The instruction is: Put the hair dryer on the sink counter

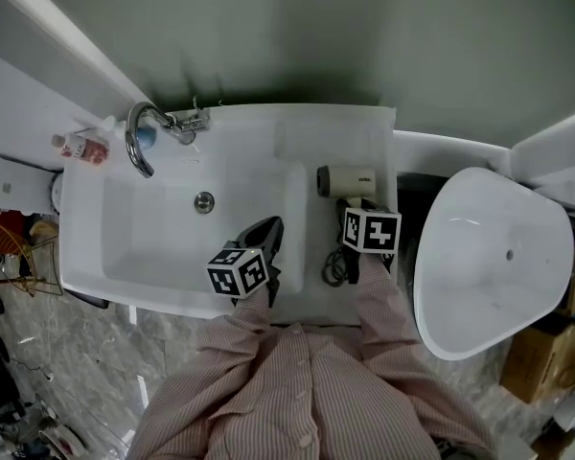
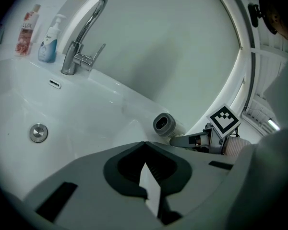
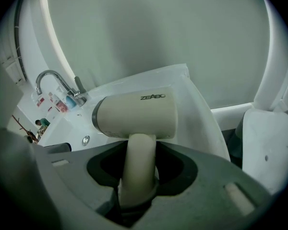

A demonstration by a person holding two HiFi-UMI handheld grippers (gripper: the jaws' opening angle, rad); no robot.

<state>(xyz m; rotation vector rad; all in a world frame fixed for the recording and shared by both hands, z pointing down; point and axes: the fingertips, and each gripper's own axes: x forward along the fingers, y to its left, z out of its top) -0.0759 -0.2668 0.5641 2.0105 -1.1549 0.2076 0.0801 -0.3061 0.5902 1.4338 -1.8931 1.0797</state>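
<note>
The cream hair dryer [image 1: 348, 180] lies on the flat right part of the white sink counter [image 1: 345, 127], barrel pointing left. My right gripper [image 1: 351, 211] is shut on its handle, which runs down between the jaws in the right gripper view, under the barrel [image 3: 137, 116]. Its dark cord [image 1: 337, 266] lies coiled near the counter's front edge. My left gripper [image 1: 266, 230] hovers over the front of the basin, shut and holding nothing. From the left gripper view, the dryer's nozzle [image 2: 164, 124] and the right gripper [image 2: 201, 140] appear to the right.
A chrome faucet [image 1: 139, 142] stands at the basin's back left, with two bottles [image 1: 81, 147] beside it. The drain [image 1: 204, 200] sits mid-basin. A large white bowl-shaped fixture [image 1: 489, 257] is close on the right. A grey wall runs behind the counter.
</note>
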